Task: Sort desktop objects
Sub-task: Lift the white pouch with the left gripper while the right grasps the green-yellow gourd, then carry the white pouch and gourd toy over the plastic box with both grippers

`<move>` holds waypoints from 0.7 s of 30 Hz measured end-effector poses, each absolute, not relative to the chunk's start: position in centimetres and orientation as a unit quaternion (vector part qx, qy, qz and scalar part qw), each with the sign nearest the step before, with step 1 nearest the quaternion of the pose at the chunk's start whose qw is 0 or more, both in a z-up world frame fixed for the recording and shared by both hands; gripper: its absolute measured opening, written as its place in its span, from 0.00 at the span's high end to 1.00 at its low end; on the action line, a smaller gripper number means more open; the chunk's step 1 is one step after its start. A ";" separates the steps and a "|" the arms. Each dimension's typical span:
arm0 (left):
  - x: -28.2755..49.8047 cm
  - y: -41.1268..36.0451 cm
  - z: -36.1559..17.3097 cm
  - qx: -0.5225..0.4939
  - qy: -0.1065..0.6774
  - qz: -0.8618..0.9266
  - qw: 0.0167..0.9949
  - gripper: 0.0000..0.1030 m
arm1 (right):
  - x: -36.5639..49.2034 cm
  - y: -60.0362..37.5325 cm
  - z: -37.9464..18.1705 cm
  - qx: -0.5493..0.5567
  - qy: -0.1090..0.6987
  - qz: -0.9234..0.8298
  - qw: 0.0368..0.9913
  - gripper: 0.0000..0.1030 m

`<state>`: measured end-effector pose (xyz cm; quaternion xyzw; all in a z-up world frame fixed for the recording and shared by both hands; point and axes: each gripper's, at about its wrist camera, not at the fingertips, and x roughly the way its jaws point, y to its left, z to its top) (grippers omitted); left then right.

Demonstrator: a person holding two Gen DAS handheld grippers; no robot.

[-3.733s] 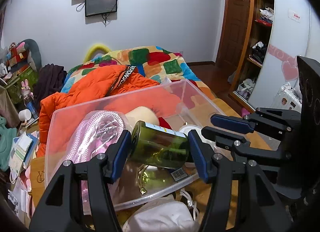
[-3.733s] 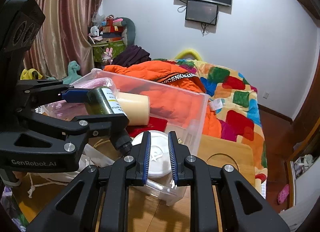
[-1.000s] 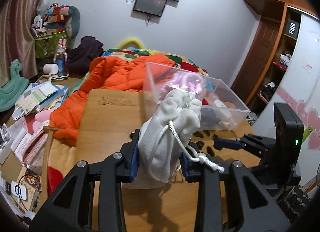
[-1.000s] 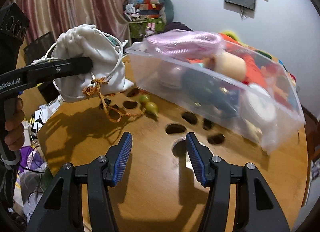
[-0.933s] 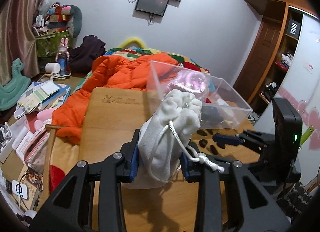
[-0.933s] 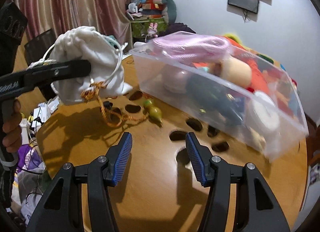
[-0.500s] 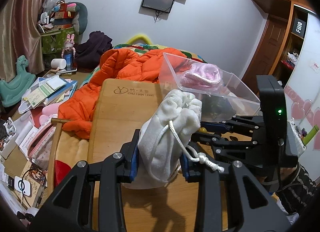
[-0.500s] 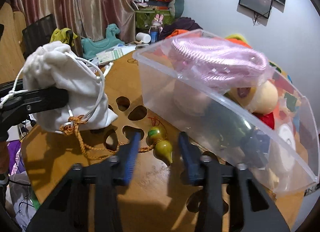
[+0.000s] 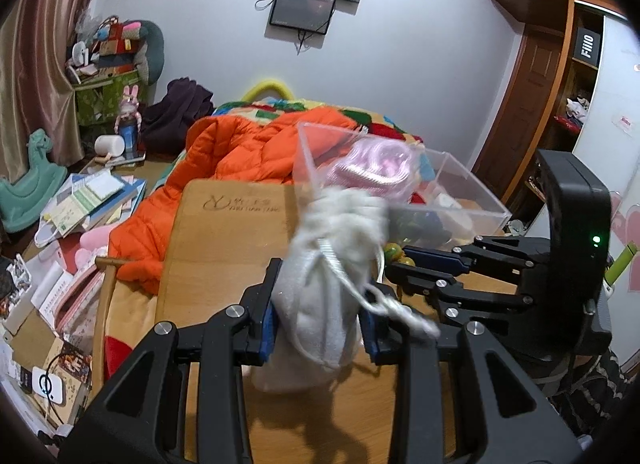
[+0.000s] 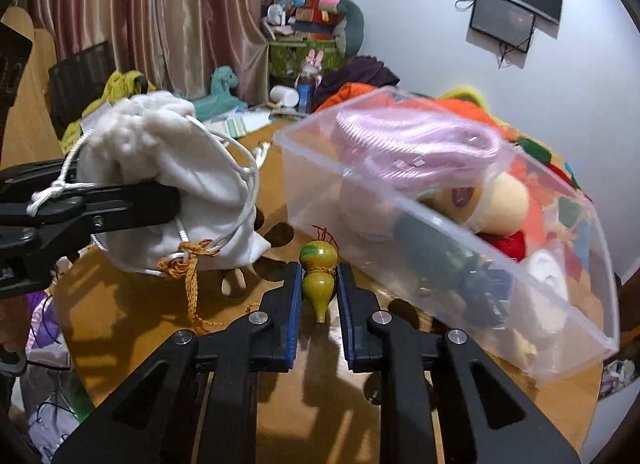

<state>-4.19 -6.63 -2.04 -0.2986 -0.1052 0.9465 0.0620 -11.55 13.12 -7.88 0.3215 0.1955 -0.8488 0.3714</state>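
Cluttered bedroom, wooden table [image 10: 132,304]: my left gripper [image 9: 318,328] pinches white pouch [image 9: 328,284] aloft, right gripper [image 10: 318,296] clamps gourd charm [image 10: 319,278], both probably bound for clear bin [image 10: 520,304] alongside.

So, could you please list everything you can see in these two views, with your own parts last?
drawstring pouch: one, white, held in the left claw above the table
gourd charm: one, green-yellow, between the right claw's pads, orange cord trailing
clear bin: one, transparent, on the table, filled with items
pink coil: one, on top in the bin
table: one, wooden
orange jacket: one, on the bed behind
rocking horse toy: one, teal, floor
left claw: shut on the pouch
right claw: shut on the gourd
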 end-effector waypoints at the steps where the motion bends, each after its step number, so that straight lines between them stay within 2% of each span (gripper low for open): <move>1: -4.2 -6.4 -1.6 -0.294 -0.105 0.948 0.064 0.68 | -11.4 13.6 -7.5 0.316 0.192 -0.852 0.370 0.85; 8: -4.6 -4.8 0.0 -0.274 -0.085 0.955 0.076 0.68 | -11.5 15.8 -5.5 0.300 0.163 -0.869 0.359 0.85; 12: -4.2 -5.7 -0.6 -0.290 -0.105 0.947 0.084 0.67 | -11.6 17.6 -5.6 0.303 0.147 -0.874 0.351 0.85; 13: -3.9 -5.9 -0.7 -0.295 -0.105 0.946 0.086 0.64 | -11.6 17.9 -5.6 0.305 0.142 -0.874 0.351 0.85; 15: -3.2 -5.9 -1.1 -0.298 -0.094 0.946 0.080 0.42 | -11.7 18.7 -5.8 0.308 0.134 -0.874 0.350 0.85; 17: -2.6 -5.8 -1.6 -0.303 -0.081 0.947 0.074 0.31 | -11.6 19.1 -6.0 0.310 0.125 -0.874 0.352 0.85; 21: -2.5 -5.3 -3.5 -0.328 -0.064 0.940 0.072 0.28 | -11.6 19.8 -6.4 0.315 0.109 -0.874 0.352 0.85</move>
